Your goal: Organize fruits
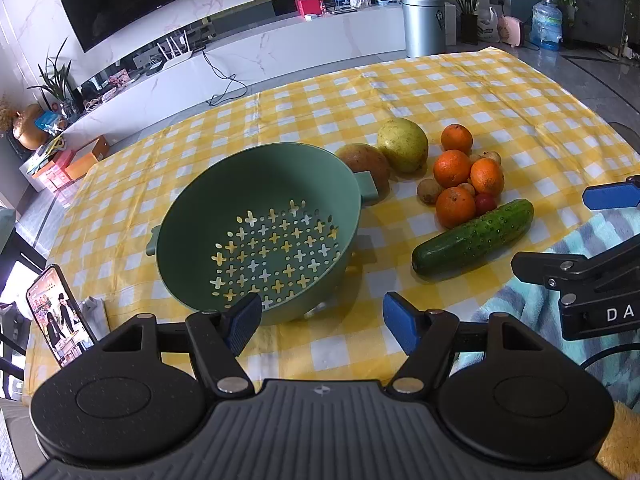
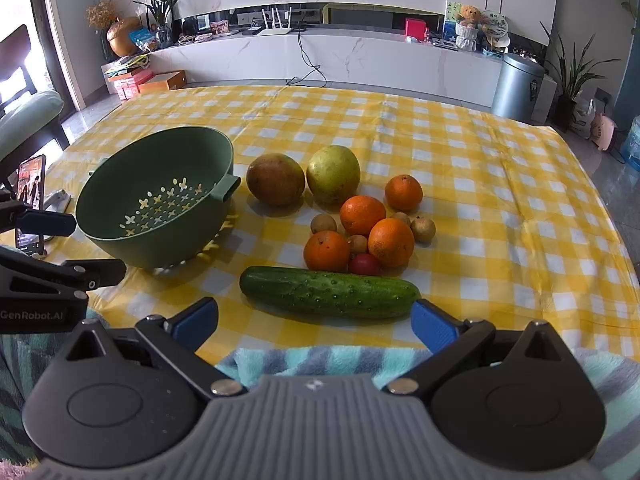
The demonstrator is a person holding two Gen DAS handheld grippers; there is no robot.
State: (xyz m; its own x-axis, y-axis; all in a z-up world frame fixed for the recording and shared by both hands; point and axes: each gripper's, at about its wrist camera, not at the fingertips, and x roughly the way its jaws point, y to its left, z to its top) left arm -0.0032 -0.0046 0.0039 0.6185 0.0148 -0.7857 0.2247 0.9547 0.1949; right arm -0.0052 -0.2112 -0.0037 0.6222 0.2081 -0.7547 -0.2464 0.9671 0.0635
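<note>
An empty green colander stands on the yellow checked tablecloth. To its right lie a brownish fruit, a yellow-green pear, several oranges, small brown fruits, a small red fruit and a cucumber. My left gripper is open and empty just in front of the colander. My right gripper is open and empty just in front of the cucumber.
A phone on a stand is at the table's left edge. A striped blue towel lies along the near edge. A TV unit, plants and a bin stand beyond the table.
</note>
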